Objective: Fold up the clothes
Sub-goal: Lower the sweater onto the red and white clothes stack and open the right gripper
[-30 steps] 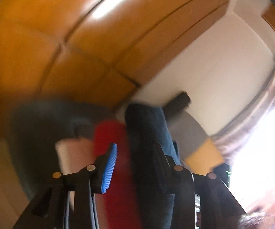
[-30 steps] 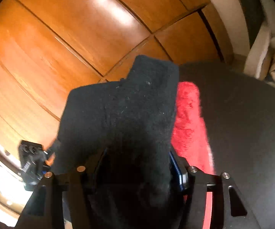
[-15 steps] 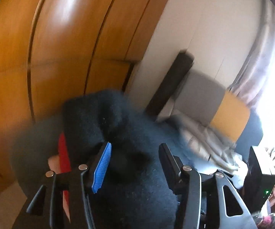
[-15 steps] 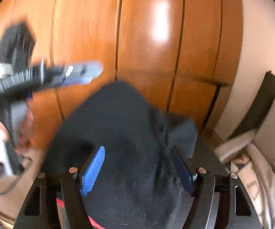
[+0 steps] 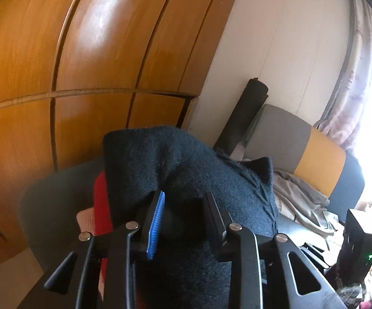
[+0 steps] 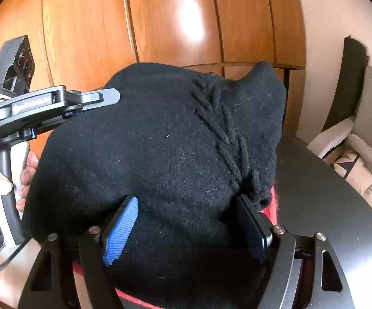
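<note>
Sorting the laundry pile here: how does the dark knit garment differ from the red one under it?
The dark knit garment is navy-black, bunched up high and fills the view; the red garment is bright, lies beneath it and shows only as a strip. Cable stitching marks the dark one. Both look fuzzy.

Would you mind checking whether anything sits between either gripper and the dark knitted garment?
Nothing visible does. The left gripper and the right gripper each already have the dark knitted garment bunched between their fingers. A red cloth lies under it on the dark round table, not in the way.
</note>
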{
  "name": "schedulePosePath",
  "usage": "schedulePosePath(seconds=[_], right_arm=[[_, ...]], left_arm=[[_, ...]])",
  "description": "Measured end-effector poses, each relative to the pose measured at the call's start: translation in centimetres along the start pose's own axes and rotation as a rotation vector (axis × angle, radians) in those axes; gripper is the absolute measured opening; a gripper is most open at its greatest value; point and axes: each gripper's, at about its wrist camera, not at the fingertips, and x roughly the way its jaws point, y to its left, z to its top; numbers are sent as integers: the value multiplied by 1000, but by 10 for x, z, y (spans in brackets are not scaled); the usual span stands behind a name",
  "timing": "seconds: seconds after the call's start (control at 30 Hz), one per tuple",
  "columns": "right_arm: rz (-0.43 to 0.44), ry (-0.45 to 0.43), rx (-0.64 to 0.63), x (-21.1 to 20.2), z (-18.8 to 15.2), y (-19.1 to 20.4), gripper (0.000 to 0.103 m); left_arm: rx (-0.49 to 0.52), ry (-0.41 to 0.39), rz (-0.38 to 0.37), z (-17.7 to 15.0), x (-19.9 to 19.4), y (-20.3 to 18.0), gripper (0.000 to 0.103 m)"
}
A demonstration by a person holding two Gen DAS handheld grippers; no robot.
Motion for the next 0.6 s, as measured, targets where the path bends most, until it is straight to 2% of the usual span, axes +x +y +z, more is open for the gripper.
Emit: schedulePosePath(seconds=[0.1,0.23,0.3,0.43,0.5,0.57,0.6], right_arm=[[-19,28,25,-1,5,4,85],[-69,68,26,-12,14,16,92],[-119,62,17,-23,19,25,98],[-225,-10,-5,-55,32,55,101],[-266,-49,-29,-69,36,72,103],[-307,-91,-55,-88,40,84,103],[-320,-110,-57,-105,38,83,103]], left_arm=[[6,-18,33,6,-23,-10,41],[47,-70,197,4,-67,-32,42],[50,-95,207,1,-90,-37,42],[30,-110,270,-11,-132,-41,45],[17,-112,296,-17,-146,-43,48],[9,-86,367,-18,-152,-46,49],[17,-91,368,-19,-158,-48,49]])
